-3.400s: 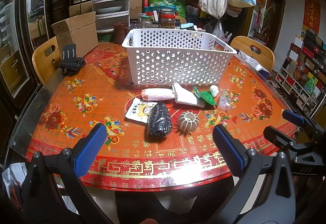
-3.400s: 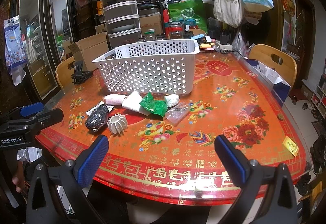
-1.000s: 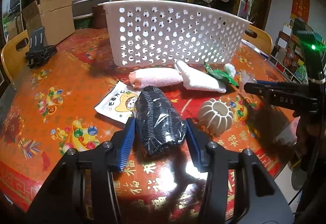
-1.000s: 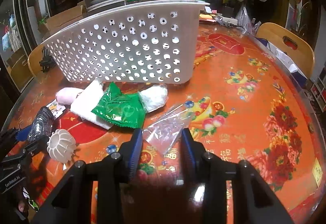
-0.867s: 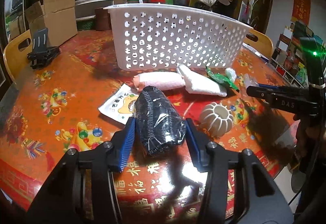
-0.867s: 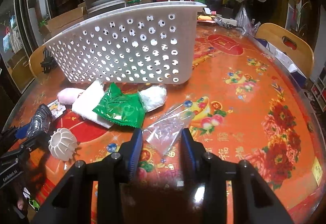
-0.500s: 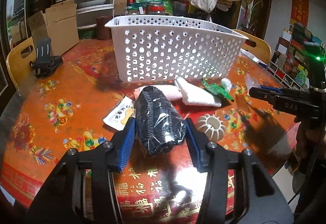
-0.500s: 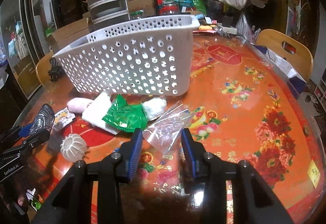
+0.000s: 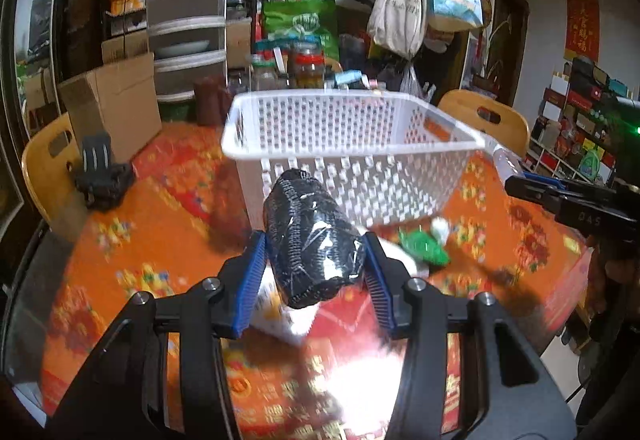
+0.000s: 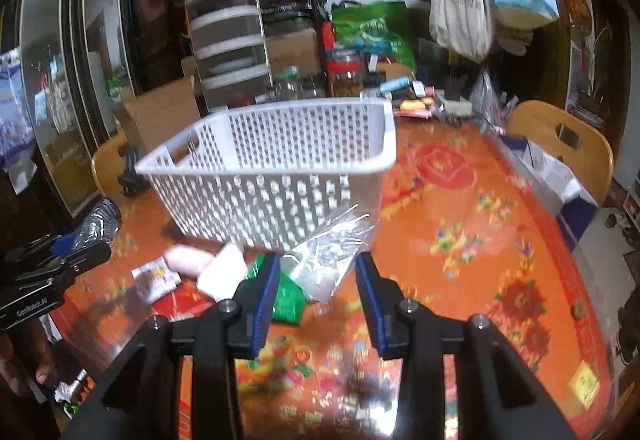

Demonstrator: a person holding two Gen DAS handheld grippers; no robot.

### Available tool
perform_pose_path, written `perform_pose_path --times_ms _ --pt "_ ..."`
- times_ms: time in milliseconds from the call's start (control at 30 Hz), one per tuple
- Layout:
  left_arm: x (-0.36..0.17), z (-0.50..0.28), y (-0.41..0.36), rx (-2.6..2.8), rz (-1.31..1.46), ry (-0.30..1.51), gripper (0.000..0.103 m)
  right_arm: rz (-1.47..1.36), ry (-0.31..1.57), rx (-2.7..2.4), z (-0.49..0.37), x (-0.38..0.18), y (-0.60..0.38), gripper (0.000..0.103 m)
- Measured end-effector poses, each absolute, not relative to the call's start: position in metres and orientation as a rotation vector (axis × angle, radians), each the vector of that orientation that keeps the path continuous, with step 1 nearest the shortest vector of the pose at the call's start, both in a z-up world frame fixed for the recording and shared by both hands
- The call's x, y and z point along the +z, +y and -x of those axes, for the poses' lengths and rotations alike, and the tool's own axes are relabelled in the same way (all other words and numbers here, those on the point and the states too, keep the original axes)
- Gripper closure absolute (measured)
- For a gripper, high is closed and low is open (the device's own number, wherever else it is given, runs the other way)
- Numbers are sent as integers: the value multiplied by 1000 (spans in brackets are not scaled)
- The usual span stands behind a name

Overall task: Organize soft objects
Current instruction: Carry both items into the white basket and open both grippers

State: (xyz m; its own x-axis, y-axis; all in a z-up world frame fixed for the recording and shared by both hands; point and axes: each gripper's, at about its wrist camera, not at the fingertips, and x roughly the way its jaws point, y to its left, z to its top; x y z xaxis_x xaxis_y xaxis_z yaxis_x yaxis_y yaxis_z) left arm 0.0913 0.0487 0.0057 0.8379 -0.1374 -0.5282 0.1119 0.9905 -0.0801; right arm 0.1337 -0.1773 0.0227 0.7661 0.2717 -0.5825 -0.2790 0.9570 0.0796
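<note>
The black wrapped roll (image 9: 314, 236) is sitting clamped between the left gripper (image 9: 314, 272) jaws, now rising off the table (image 9: 160, 207) toward the white basket (image 9: 348, 143) ahead. The clear plastic bag (image 10: 328, 252) is hanging pinched between the right gripper (image 10: 316, 292) jaws, likewise lifting, so both are heading for the basket.

Both grippers: black plastic frames w/ round silver screws. Left gripper (image 9: 314, 274) & right gripper (image 10: 316, 296) have blue ribbed pads on the fingers (image 9: 250, 288). White letters on the sides.
</note>
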Motion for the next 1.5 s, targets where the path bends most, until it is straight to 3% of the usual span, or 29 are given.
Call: perform_pose_path --times_ms 200,400,767,1167,1233,1333,1400,1500 --pt "56 -130 56 -153 38 532 58 72 587 347 -157 63 -160 65" --pt "83 -213 55 -165 56 627 58 105 638 407 -220 80 -138 65" --pt "22 -362 38 -110 87 1041 58 185 962 349 -344 22 -117 65" --pt "-15 -375 22 -109 40 1143 56 288 1101 325 -363 -12 -98 63" --pt "-17 -376 24 -121 58 1139 49 278 1099 331 -362 -13 -99 63" --pt "-15 -372 21 -142 58 1130 38 274 1085 346 -358 -12 -98 50" --pt "-14 -371 20 -134 53 1120 38 273 1076 353 -356 -10 -96 43" --pt "-10 -368 24 -155 90 1104 36 264 1063 354 -352 -5 -97 41"
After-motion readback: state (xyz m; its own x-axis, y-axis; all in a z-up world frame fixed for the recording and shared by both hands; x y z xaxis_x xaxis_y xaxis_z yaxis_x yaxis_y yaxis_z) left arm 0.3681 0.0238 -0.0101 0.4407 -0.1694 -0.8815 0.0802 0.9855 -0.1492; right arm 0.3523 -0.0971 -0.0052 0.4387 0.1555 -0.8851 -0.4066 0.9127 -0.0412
